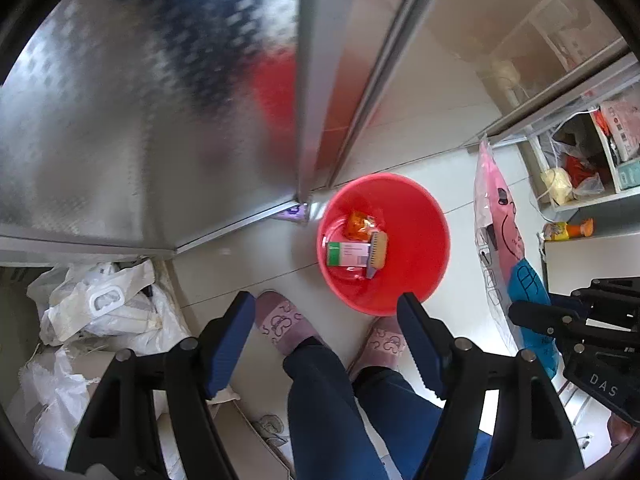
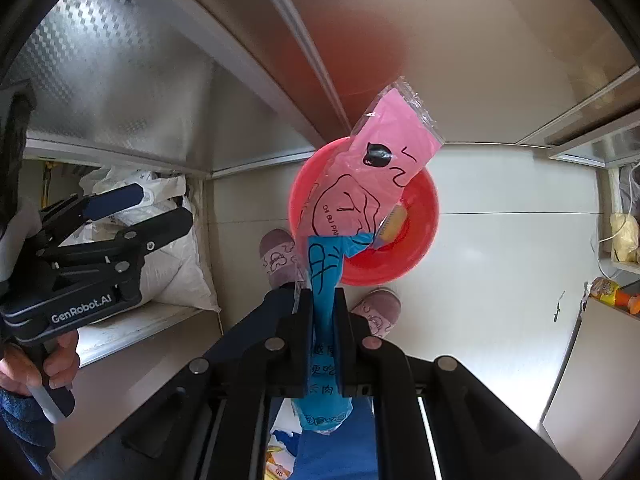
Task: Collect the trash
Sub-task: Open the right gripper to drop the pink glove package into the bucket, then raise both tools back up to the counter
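Pinched between my right jaws (image 2: pixel 324 320), a pink-and-blue wrapper (image 2: pixel 372 176) hangs over the red bucket (image 1: pixel 424 280) on the pale tiled floor (image 2: pixel 500 240). Left jaws (image 1: pixel 332 344) spread empty. White sacks (image 1: pixel 100 312) lie left of the bucket, beneath steel panels (image 1: pixel 120 120).

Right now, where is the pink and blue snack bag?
The pink and blue snack bag is clamped by its blue end in the right tool, hanging over the red bucket on the floor, just ahead of the person's slippers.
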Tool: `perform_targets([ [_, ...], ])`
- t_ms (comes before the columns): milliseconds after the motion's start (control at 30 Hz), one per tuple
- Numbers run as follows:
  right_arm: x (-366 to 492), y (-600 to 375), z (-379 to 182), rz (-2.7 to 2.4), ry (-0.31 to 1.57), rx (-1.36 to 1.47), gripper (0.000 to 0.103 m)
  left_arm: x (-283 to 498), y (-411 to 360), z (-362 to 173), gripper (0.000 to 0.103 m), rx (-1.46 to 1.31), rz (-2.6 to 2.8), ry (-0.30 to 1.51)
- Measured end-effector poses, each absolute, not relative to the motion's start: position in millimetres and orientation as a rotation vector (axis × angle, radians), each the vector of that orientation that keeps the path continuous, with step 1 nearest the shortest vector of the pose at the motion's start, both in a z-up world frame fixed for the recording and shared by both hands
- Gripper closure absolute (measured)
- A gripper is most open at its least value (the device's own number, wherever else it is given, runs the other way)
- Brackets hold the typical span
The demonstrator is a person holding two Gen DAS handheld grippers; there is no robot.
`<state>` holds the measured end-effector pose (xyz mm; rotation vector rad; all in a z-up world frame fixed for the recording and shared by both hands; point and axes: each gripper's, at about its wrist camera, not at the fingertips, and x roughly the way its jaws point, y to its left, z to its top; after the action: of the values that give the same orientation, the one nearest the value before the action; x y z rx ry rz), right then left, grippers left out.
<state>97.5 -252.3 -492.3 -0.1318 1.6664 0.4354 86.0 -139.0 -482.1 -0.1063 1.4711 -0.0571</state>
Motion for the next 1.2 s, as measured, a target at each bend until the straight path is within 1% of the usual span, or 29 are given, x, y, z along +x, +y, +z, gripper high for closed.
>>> perform_targets([
  [100, 98.5, -248.6, -493.7, 0.439, 1.673, -0.141, 0.095, 83.6, -133.4, -478.4, 0.031, -0.103, -0.024, 1.463],
  [133, 98.7, -248.8, -493.3, 0.434, 1.672, -0.152, 0.091, 82.8, -131.8, -476.8, 0.031, -0.100, -0.019, 1.459],
  [200, 98.4, -248.2, -490.7, 0.430, 1.665, -0.168, 0.076, 81.3, -129.1, -474.3, 0.031, -0.089, -0.019, 1.458],
  [233, 97.2, -244.2, -489.1, 0.430, 1.663, -0.167, 0.059, 80.7, -128.0, -472.8, 0.031, -0.084, -0.018, 1.459],
  [267, 96.8, -243.7, -487.5, 0.433, 1.663, -0.163, 0.051, 80.1, -127.1, -471.0, 0.031, -0.083, -0.016, 1.458],
  [400, 92.6, -238.1, -478.7, 0.427, 1.669, -0.175, 0.051, 77.8, -120.6, -458.1, 0.031, -0.068, -0.009, 1.466],
  [500, 92.8, -236.4, -456.5, 0.414, 1.670, -0.182, 0.051, 77.7, -119.9, -428.6, 0.031, -0.071, -0.013, 1.452],
  [567, 93.7, -237.8, -429.0, 0.418, 1.638, -0.175, 0.049, 77.1, -119.8, -401.4, 0.031, -0.085, -0.015, 1.427],
  [633, 91.8, -237.4, -401.0, 0.409, 1.586, -0.183, 0.042, 76.4, -121.2, -370.6, 0.031, -0.087, -0.010, 1.399],
  [667, 91.1, -237.2, -385.1, 0.410, 1.558, -0.184, 0.040, 76.7, -122.0, -355.7, 0.031, -0.079, -0.005, 1.389],
  [900, 90.8, -238.5, -276.4, 0.407, 1.397, -0.200, 0.039, 70.1, -123.8, -242.6, 0.031, -0.104, 0.022, 1.289],
  [933, 89.9, -235.7, -263.1, 0.419, 1.380, -0.195, 0.037, 68.9, -121.8, -227.3, 0.031, -0.110, 0.024, 1.281],
  [967, 90.1, -233.8, -248.7, 0.432, 1.364, -0.192, 0.036, 67.5, -120.2, -210.9, 0.030, -0.113, 0.026, 1.270],
  [1000, 90.7, -230.6, -236.9, 0.440, 1.346, -0.191, 0.036, 68.0, -119.9, -194.5, 0.026, -0.114, 0.037, 1.250],
  [1133, 95.1, -212.1, -184.2, 0.506, 1.238, -0.204, 0.036, 59.8, -110.4, -134.0, 0.023, -0.109, 0.104, 1.145],
  [1167, 96.8, -208.3, -171.2, 0.524, 1.205, -0.212, 0.035, 58.4, -106.5, -122.3, 0.020, -0.112, 0.119, 1.123],
  [1200, 98.9, -202.1, -158.1, 0.544, 1.166, -0.225, 0.034, 57.1, -100.5, -111.1, 0.019, -0.116, 0.137, 1.101],
])
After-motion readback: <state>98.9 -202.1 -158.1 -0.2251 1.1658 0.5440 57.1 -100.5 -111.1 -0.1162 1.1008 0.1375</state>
